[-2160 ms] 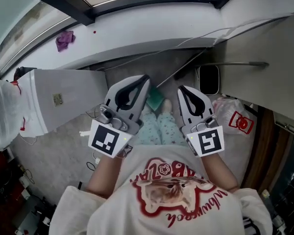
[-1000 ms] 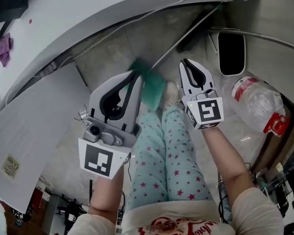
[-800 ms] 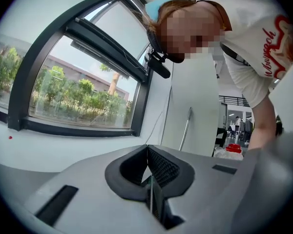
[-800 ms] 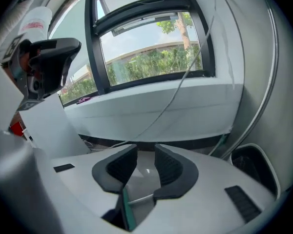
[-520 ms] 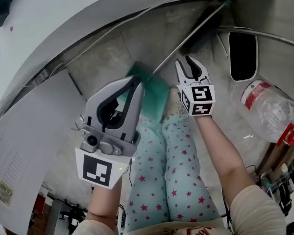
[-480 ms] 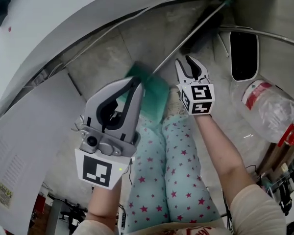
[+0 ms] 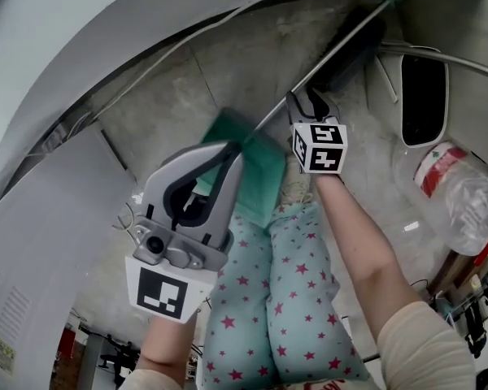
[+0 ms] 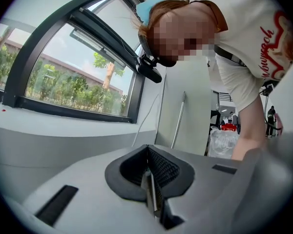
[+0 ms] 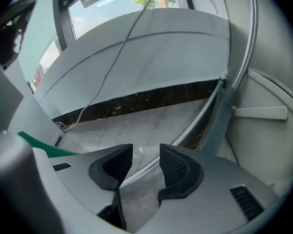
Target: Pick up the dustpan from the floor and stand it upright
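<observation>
Jaws on your right gripper [image 9: 145, 155] stand apart, just been opening, straddling the dustpan [image 7: 256, 165] handle [image 9: 142, 172] without pinching it. Left gripper [image 8: 148, 150] jaws pressed together, nothing between them. Green dustpan lies flat on the floor [image 7: 171, 96] just ahead of your legs [image 7: 268, 299], handle slanting away from them.

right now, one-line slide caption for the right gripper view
Right gripper, its jaws just opening, straddles the dustpan's metal handle without gripping it yet.

Two tongs, left [image 7: 232, 149] and right [image 7: 303, 97], one green dustpan [image 7: 264, 165], one metal handle [image 7: 272, 112], one clear plastic bag [image 7: 462, 203]
</observation>
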The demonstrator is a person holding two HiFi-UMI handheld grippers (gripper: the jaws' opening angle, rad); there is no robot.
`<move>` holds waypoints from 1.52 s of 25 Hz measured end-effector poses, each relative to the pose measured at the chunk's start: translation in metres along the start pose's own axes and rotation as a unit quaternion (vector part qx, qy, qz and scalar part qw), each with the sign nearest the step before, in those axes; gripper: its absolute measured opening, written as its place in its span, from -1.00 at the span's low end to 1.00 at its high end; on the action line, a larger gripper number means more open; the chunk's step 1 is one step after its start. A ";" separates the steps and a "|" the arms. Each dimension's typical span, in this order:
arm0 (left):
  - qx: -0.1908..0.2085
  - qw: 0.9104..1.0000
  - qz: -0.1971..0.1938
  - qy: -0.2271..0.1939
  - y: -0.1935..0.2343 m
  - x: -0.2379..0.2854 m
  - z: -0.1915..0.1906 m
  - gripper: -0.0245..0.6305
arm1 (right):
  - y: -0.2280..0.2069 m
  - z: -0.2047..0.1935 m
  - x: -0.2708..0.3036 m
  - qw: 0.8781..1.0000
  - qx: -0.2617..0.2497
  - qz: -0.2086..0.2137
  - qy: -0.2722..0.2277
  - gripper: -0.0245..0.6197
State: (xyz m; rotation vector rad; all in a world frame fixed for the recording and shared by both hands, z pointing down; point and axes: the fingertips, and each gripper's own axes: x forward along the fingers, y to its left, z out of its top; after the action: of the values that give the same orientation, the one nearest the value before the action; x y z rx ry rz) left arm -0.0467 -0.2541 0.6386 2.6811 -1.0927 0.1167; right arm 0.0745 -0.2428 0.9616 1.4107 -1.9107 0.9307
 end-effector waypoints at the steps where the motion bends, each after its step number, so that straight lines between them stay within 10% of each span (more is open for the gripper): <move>1: 0.001 1.000 -0.002 -0.001 0.001 0.002 -0.004 -0.86 | -0.002 -0.004 0.006 1.000 0.004 -0.004 0.004 -0.40; 30: -0.013 1.000 -0.004 -0.012 -0.002 0.000 -0.038 -0.86 | -0.020 -0.056 0.060 0.963 0.254 -0.052 0.079 -0.47; 38: -0.025 1.000 -0.004 -0.015 -0.016 -0.017 -0.011 -0.86 | -0.007 -0.021 0.016 0.963 0.257 -0.080 0.025 -0.55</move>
State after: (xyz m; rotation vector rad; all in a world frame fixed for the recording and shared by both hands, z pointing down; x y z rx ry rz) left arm -0.0473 -0.2289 0.6439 2.6518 -1.0792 0.0468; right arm 0.0779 -0.2361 0.9878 1.7774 -1.5477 1.4334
